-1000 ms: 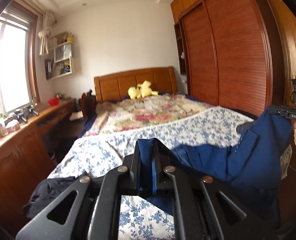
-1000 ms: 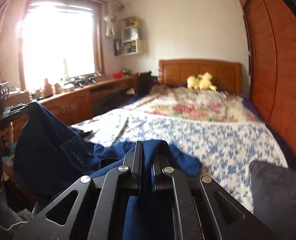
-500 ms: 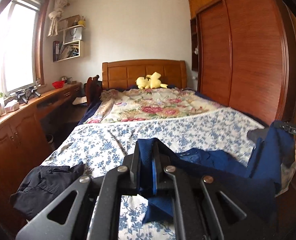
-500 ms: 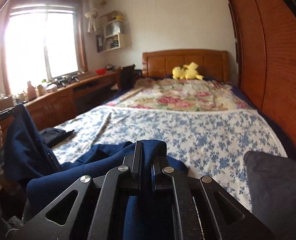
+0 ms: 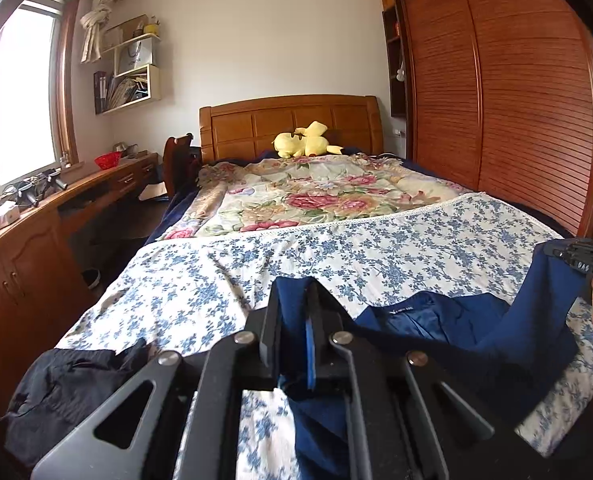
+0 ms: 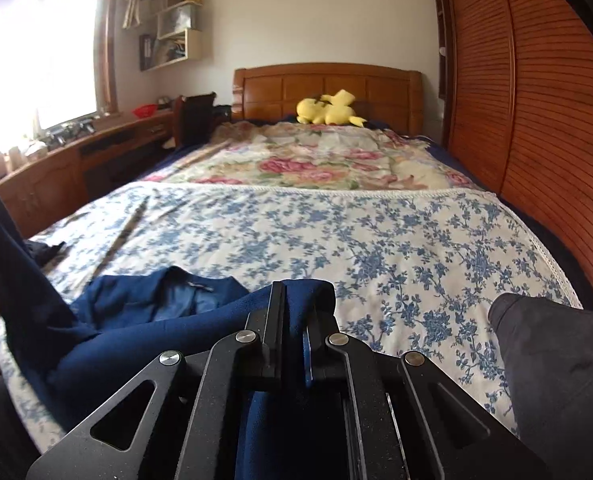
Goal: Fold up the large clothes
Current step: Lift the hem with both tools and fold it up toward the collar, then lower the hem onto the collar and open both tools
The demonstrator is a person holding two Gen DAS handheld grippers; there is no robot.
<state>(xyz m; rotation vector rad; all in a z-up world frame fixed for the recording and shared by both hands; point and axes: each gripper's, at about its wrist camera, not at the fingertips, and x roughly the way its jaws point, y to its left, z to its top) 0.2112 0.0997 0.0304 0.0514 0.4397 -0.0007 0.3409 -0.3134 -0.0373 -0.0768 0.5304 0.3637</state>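
At the bottom centre of each wrist view, the left gripper (image 5: 294, 312) and the right gripper (image 6: 300, 312) are each clamped on a fold of the navy garment (image 5: 456, 332), with cloth bunched between the closed fingers. The garment's middle sags onto the blue-flowered bedspread (image 6: 336, 232) in the lower half of the frames. A black garment (image 5: 64, 384) lies lower left, and a yellow plush toy (image 5: 302, 145) sits by the headboard (image 5: 288, 120) at upper centre.
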